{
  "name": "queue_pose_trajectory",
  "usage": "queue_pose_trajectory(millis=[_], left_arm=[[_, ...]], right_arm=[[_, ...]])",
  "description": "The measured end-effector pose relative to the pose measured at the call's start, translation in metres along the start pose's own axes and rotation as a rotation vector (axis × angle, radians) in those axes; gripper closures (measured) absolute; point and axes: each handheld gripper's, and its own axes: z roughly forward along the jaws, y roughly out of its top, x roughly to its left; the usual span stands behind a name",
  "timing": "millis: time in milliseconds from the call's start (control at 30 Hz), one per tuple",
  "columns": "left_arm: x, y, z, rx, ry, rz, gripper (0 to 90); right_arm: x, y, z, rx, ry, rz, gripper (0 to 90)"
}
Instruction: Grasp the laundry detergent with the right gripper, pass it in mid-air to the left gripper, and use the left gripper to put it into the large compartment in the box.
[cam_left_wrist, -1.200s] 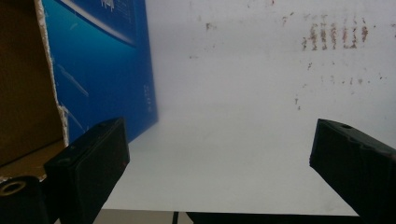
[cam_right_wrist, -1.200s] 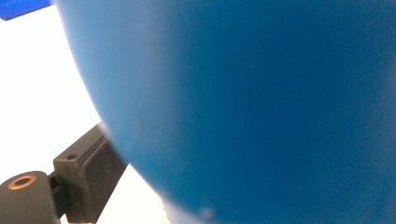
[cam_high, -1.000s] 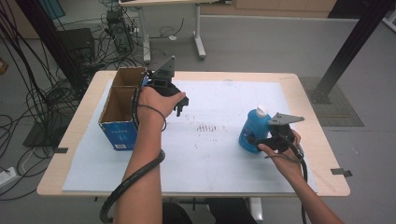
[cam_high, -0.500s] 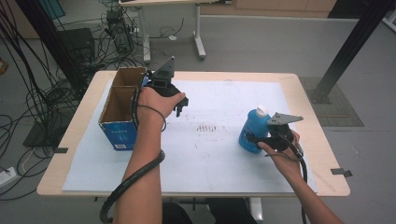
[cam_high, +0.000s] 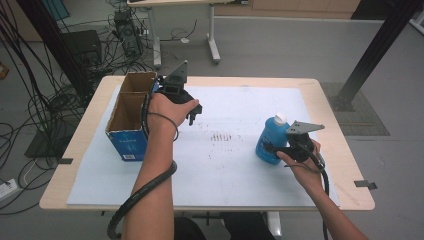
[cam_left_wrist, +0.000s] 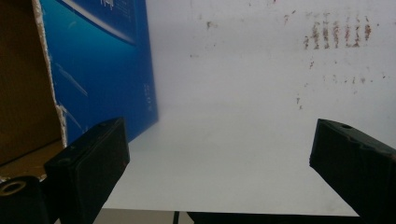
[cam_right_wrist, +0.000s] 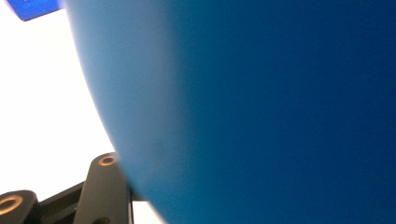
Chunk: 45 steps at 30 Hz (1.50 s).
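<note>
A blue bottle (cam_high: 269, 139) with a white cap stands upright at the right of the white sheet. My right gripper (cam_high: 272, 150) reaches it from the near side. Its jaws have just been closing with the bottle between them and now press on its body. In the right gripper view the bottle (cam_right_wrist: 261, 107) sits right against the camera, with one black finger (cam_right_wrist: 105, 191) touching its side. My left gripper (cam_high: 193, 114) hangs above the sheet beside an open blue cardboard box (cam_high: 127, 142). Its jaws stand wide apart with nothing between them (cam_left_wrist: 219, 149).
The box's blue wall (cam_left_wrist: 102, 60) rises just left of the left jaws. Brown smudges (cam_high: 225, 136) mark the middle of the white sheet (cam_high: 225, 170). The wooden table edge (cam_high: 350, 165) runs close to the right hand. Cables and desk legs lie on the floor beyond.
Both hands hold their places. Any narrowing of the right jaws around the bottle is too small to make out from above.
</note>
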Motion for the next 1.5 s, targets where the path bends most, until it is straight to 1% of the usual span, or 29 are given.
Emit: queue_pose_trajectory(millis=[600, 1500], left_arm=[[-0.0012, -0.0005, -0.0039, -0.003, 0.003, 0.0, 5.2], [-0.0021, -0.0007, -0.0048, -0.004, 0.006, 0.004, 5.2]], right_arm=[[-0.0008, -0.0003, -0.0001, -0.003, 0.006, -0.007, 41.9], [-0.0016, -0.0005, 0.0, -0.005, 0.011, -0.009, 42.4]])
